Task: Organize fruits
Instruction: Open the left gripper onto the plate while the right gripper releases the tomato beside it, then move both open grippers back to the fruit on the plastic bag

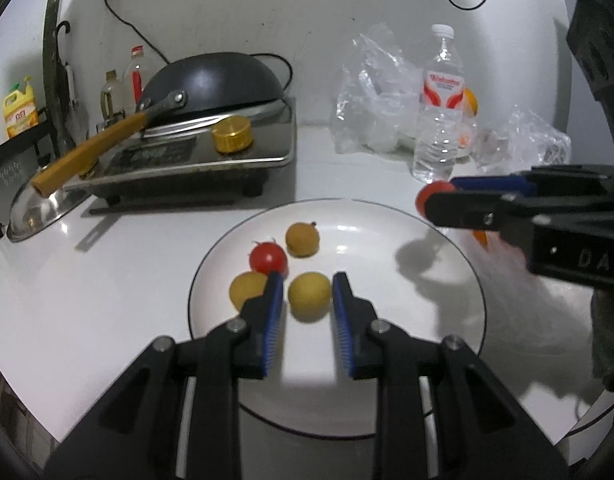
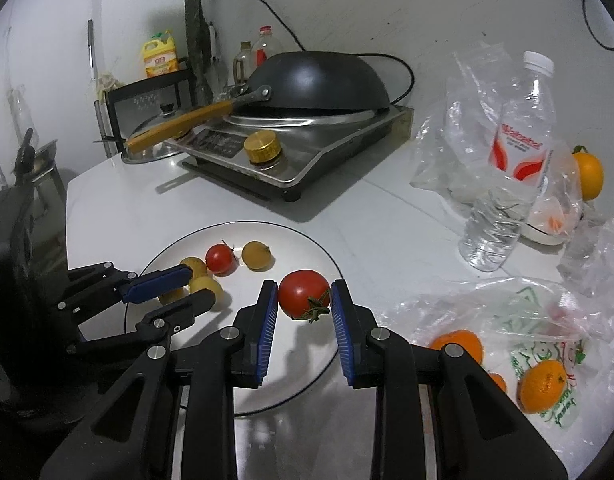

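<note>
Left wrist view: the left claw (image 1: pixel 307 278) is clamped on one yellow fruit (image 1: pixel 309 296), low over a white plate (image 1: pixel 387 320) with a thin dark rim. Also on the plate are two more yellow fruits, one (image 1: pixel 247 288) partly hidden by the claw's left finger and one (image 1: pixel 303 239) further back, with one small tomato (image 1: pixel 267 258) between them. The right half of the plate is bare. The right claw (image 1: pixel 439 196) reaches in from the right above the plate's far rim, closed on a tomato (image 1: pixel 433 194); its body shows the letters "DAS". One water bottle (image 1: pixel 441 104) has a red label too blurred to read. The bench (image 1: pixel 127 280) left of the plate is open.

Right wrist view: the right claw (image 2: pixel 303 284) grips the tomato (image 2: pixel 303 292) over the plate (image 2: pixel 307 380), near its right rim. The left claw (image 2: pixel 199 285) holds its fruit (image 2: pixel 205 286) over the plate's left side. A bag (image 2: pixel 547 320) with unreadable green print holds two clear oranges, one (image 2: pixel 457 344) near the plate and one (image 2: pixel 543 386) further right; a third orange (image 2: pixel 589 176) sits behind the bottle (image 2: pixel 515 152). The bench edge (image 2: pixel 73 216) runs just left of the plate.
</note>
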A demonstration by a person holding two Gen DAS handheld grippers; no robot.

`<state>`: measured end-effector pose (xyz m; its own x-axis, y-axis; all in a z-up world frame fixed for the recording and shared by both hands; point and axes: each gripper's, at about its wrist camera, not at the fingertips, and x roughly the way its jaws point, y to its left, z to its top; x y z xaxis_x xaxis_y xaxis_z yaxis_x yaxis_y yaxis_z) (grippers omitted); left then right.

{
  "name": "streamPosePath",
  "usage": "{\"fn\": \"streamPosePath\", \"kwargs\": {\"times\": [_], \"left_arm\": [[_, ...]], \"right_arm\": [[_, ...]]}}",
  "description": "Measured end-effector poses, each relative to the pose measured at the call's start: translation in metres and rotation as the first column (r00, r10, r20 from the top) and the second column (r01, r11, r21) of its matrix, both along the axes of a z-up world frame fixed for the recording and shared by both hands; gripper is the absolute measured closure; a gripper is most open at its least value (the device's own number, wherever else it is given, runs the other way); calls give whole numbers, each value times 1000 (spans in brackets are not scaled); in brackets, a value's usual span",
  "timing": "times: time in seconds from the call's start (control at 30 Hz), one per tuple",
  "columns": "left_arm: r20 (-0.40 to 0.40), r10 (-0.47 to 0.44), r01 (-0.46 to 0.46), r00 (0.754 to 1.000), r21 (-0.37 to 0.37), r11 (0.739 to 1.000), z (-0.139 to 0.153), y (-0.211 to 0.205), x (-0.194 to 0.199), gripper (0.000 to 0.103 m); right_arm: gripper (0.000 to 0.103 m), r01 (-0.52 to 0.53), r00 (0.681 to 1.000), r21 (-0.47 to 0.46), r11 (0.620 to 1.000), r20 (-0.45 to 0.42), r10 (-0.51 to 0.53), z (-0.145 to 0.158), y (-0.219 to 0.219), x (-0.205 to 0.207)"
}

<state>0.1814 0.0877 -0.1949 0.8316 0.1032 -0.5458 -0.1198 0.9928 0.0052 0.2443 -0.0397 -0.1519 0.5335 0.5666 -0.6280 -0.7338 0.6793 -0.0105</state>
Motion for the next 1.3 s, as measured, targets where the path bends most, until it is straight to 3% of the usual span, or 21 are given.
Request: {"fn": "streamPosePath", "kwargs": {"times": [0.83, 1.3], "left_arm": [[56, 66, -62, 996, -56, 996, 9, 34, -20, 76], [57, 80, -77, 995, -56, 995, 8, 36, -22, 76]], "right_arm": [[74, -42, 999, -84, 996, -28, 39, -17, 51, -1], [74, -37, 999, -84, 996, -37, 34, -18, 52, -2]]}}
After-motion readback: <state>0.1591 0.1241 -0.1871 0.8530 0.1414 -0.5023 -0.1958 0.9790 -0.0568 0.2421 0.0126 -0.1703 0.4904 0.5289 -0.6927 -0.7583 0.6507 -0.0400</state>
